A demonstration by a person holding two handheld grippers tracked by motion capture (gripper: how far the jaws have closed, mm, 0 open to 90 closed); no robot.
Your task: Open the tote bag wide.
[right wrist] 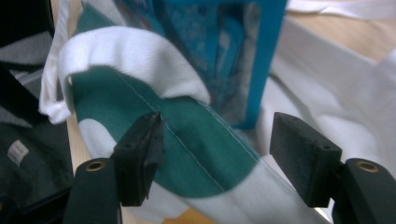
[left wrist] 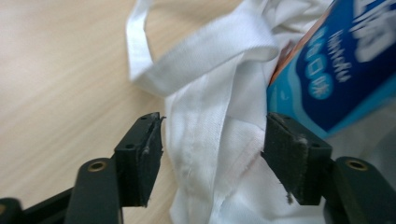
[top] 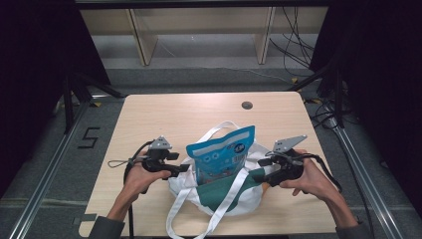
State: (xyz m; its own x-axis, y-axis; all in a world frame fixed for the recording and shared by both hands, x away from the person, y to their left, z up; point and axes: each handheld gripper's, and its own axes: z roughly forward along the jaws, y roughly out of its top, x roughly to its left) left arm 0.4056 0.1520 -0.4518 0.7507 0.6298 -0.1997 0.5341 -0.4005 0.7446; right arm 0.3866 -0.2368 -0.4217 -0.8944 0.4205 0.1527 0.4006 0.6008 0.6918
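Cloth lay heaped near the front middle of the table [top: 149, 114] in the high view: a white tote bag [top: 249, 199] with a green patch, its long straps [top: 180, 214] trailing toward the person. A blue snack pouch [top: 221, 154] stood upright in the bag's mouth, its top above the rim. The left gripper [top: 183, 168] sat just beside the bag's left edge and the right gripper [top: 263, 172] just beside its right edge, each held in a hand.

Seen from the left gripper view, the left gripper [left wrist: 212, 149] stood wide open, white bag fabric [left wrist: 210, 140] lying loose between the pads with neither pad pressing on it; the pouch [left wrist: 327, 70] rose at the upper right.

From the right gripper view, the right gripper [right wrist: 217, 154] was likewise wide open, the green-and-white rim of the bag [right wrist: 196, 154] running between the pads unclamped, with the pouch [right wrist: 224, 46] behind it.
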